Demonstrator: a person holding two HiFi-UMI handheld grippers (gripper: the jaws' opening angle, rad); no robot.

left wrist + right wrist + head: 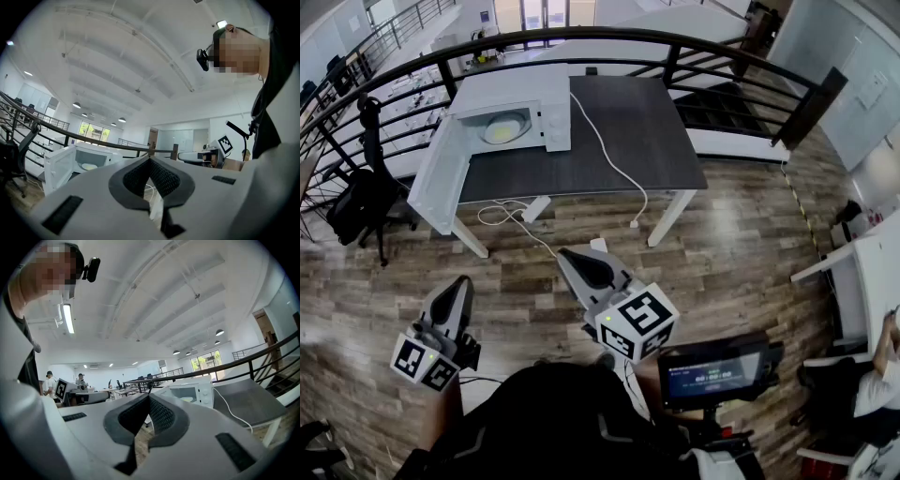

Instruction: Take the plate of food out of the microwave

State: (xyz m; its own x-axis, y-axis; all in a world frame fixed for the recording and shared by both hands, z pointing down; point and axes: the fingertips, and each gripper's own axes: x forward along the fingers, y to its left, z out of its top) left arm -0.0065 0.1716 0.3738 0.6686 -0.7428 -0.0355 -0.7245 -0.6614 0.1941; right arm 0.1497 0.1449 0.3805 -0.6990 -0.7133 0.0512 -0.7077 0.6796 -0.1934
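I am holding the left gripper and right gripper with jaws clenched on nothing, well apart from the plate sitting inside the open microwave on the desk, and a careless approach is risking a bump against the swung-out door or tipped food.

Head view: what lies on the plate inside the microwave is too small for you to tell. Print on the screen by your right side is unreadable. The right edge cuts off a seated person.
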